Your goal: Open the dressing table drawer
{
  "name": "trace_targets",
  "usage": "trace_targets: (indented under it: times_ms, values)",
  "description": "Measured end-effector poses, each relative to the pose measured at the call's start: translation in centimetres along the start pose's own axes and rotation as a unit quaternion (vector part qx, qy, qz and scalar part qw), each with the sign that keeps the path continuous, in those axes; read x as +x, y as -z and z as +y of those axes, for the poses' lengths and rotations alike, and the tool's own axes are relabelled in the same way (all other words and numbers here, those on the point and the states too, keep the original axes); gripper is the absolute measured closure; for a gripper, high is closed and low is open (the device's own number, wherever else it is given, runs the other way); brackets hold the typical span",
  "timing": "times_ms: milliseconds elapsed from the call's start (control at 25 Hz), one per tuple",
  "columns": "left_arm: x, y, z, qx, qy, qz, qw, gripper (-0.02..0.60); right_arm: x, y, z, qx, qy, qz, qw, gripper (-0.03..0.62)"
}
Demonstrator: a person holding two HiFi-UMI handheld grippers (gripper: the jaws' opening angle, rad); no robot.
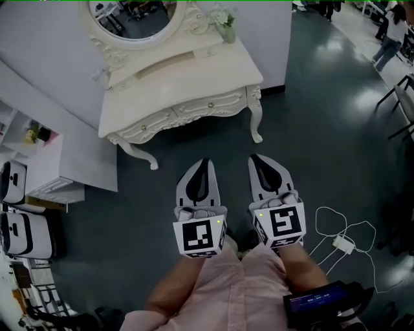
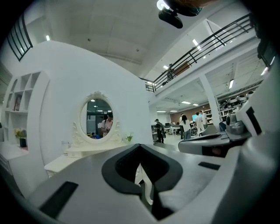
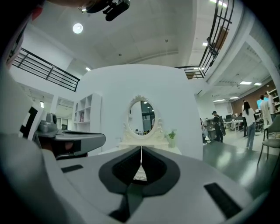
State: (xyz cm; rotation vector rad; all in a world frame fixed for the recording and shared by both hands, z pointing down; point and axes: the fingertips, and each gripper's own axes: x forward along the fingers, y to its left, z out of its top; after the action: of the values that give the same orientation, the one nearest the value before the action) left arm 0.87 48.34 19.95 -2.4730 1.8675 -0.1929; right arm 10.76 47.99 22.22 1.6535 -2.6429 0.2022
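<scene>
A: You are at the very start. The drawer (image 1: 210, 105) sits in the front of the cream bench (image 1: 194, 77) under the oval mirror (image 1: 136, 16), and from your head view its front looks flush with the frame. That view is steep and far off, so I would not swear to it.

B: Agreed, nothing of the job is done. Your left hand-held gripper (image 1: 204, 161) is clenched on nothing, its tips meeting. Your right hand-held gripper (image 1: 256, 157) is the same, jaws pressed together and empty. Both are level, side by side in front of you, and pointing at the bench.

A: And both are well apart from it. There is a stretch of dark floor (image 1: 194, 145) between your tips and the bench's curved legs.

B: So everything is left for you. You have to step in, let one hand-held gripper loosen, take the small knob on the drawer front and draw it out towards you.

A: The little plant (image 1: 224, 19) by the mirror stands at the back of the bench, so I judge it clear of your pull.
</scene>
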Motion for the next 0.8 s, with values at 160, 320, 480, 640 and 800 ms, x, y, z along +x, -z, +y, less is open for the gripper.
trace_targets:
  times_ms: [160, 320, 480, 640, 800]
  values:
    - [1.7, 1.2, 0.8, -0.005, -0.007, 0.014, 0.9999, 0.574, 2.0, 1.0, -1.0, 0.005, -0.003, 0.013, 1.000, 0.576]
    - [4.8, 2.4, 2.6, -0.012, -0.011, 0.018, 0.9997, 0.574, 5.5, 1.7, -1.9, 0.009, -0.007, 0.018, 1.000, 0.576]
    - [9.1, 3.2, 4.9, -0.020, -0.012, 0.020, 0.9995, 0.574, 10.2, 2.1, -2.7, 0.002, -0.012, 0.024, 1.000, 0.576]
    - [13.8, 2.7, 8.0, -0.020, -0.009, 0.010, 0.9997, 0.574, 15.8, 1.1, -3.5, -0.002, -0.011, 0.023, 1.000, 0.576]
    - [18.1, 1.6, 10.9, -0.023, -0.006, -0.006, 0.9997, 0.574, 20.9, -0.3, -3.9, -0.008, -0.009, 0.016, 1.000, 0.576]
